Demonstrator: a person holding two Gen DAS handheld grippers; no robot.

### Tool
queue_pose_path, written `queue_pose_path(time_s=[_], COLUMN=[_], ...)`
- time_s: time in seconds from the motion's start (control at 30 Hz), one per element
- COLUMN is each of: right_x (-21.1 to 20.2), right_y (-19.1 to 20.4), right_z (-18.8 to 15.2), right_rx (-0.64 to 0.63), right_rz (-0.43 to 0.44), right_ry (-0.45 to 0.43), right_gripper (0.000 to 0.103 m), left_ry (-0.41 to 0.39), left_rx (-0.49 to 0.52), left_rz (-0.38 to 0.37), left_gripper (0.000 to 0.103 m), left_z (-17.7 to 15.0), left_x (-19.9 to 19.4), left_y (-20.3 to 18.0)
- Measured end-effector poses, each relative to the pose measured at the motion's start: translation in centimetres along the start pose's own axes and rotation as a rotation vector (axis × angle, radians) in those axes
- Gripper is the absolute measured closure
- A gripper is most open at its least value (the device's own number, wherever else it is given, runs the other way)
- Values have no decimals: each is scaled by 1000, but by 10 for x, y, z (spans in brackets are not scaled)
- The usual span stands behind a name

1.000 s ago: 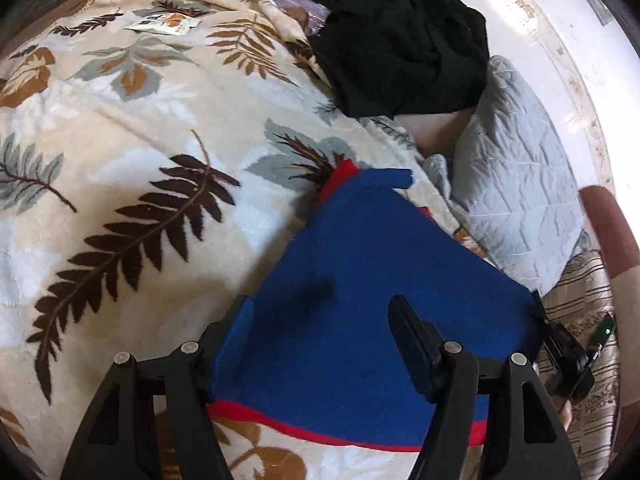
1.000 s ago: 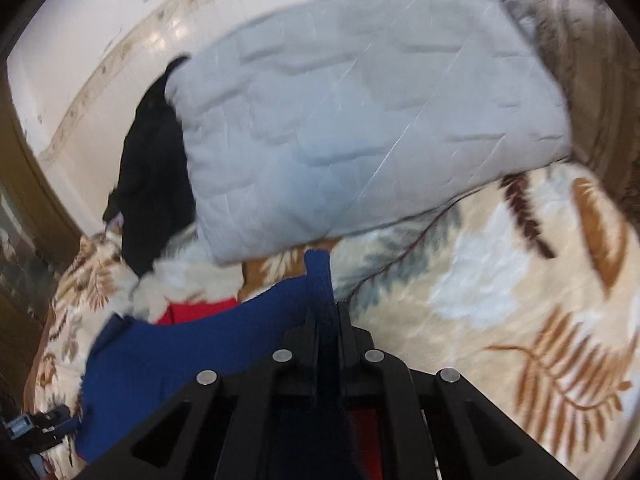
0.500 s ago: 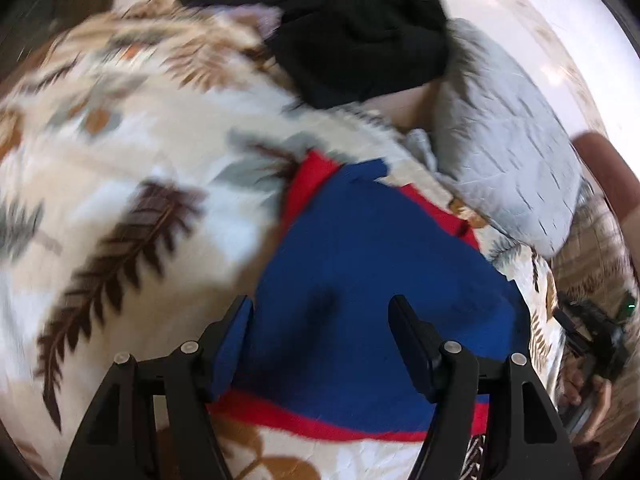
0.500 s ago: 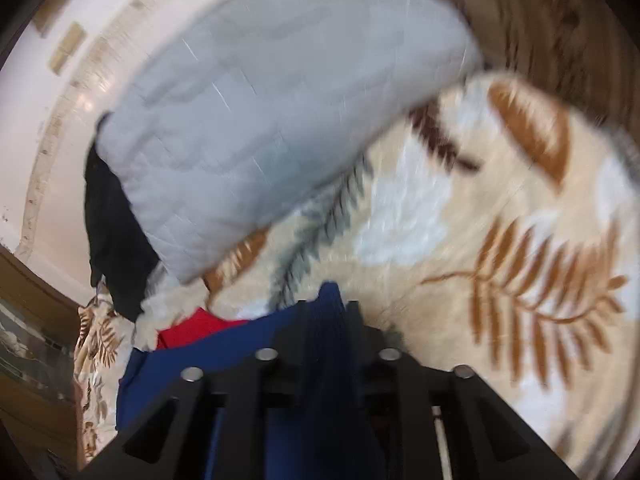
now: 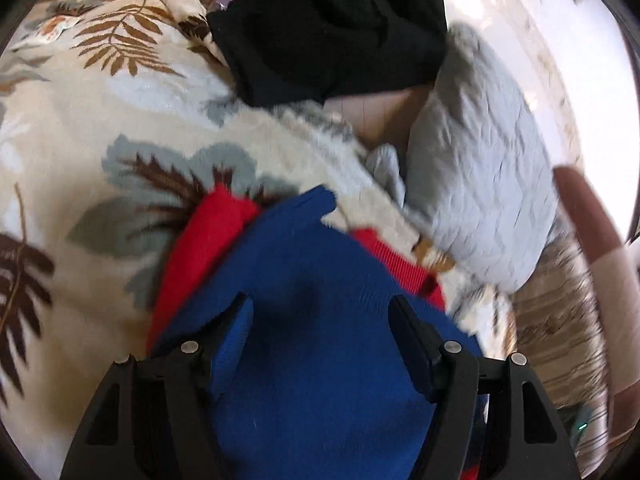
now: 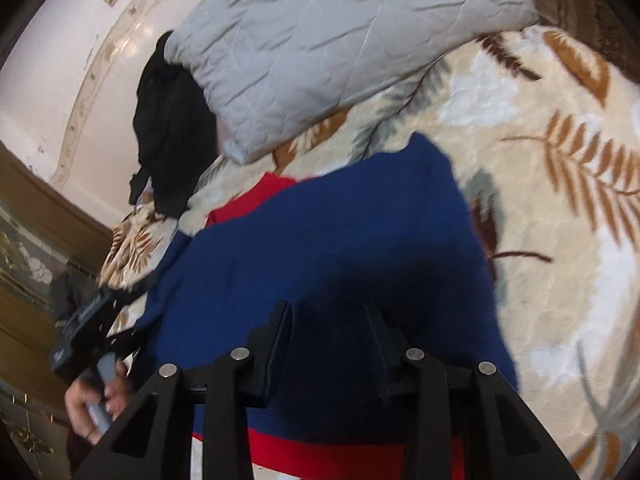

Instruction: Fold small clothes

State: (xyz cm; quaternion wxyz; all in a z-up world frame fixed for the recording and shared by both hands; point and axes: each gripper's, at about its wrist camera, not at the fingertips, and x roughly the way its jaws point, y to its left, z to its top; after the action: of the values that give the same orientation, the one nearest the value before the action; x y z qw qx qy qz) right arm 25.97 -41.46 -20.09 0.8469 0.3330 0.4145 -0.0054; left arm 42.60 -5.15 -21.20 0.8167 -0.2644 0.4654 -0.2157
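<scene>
Both grippers sit low in their pictures, over the blue cloth. Left gripper (image 5: pixel 320 320) has its fingers wide apart, with blue cloth under them and nothing pinched. Right gripper (image 6: pixel 328 332) is also spread, a bit less wide, and holds nothing.

Biggest thing is the bed blanket (image 5: pixel 100 128), cream with brown and grey leaves, filling the left of the left wrist view. Next is the grey quilted pillow (image 6: pixel 328 40) across the top of the right wrist view. A black garment (image 5: pixel 328 28) lies heaped at the top of the left wrist view, touching the pillow.

Then comes the blue garment (image 6: pixel 320 232), lying on the blanket in the middle and bottom of both views. Red trim (image 5: pixel 200 248) pokes out at its far edge, and a red band runs along its near edge.

What could go wrong: the blanket is fluffy and soft, so a gripper closing low may pinch blanket with the cloth. The folded layer could also slide open, because nothing holds it.
</scene>
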Motion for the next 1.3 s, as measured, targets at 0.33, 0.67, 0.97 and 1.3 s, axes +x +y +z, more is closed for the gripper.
queue_pose_path(time_s=[0.33,0.67,0.97,1.3], right_x=[4,-11,2,-3], right_y=[5,11,32,68], right_z=[0,-14,-45,-84], right_rx=[-56,-52,-125,-177], right_rz=[19,125,87,183], right_ry=[-12,45,144,185], right_gripper=[63,63,63,63], left_ry=[-129,-30,-13,-100], left_rx=[-33,-5,-64,-247], left_rz=[74,179,115,29], left_gripper=[34,33,33,33], left_z=[11,-45,-114,-125], left_x=[-53,-101,-142,-124], left_y=[18,17,24,53])
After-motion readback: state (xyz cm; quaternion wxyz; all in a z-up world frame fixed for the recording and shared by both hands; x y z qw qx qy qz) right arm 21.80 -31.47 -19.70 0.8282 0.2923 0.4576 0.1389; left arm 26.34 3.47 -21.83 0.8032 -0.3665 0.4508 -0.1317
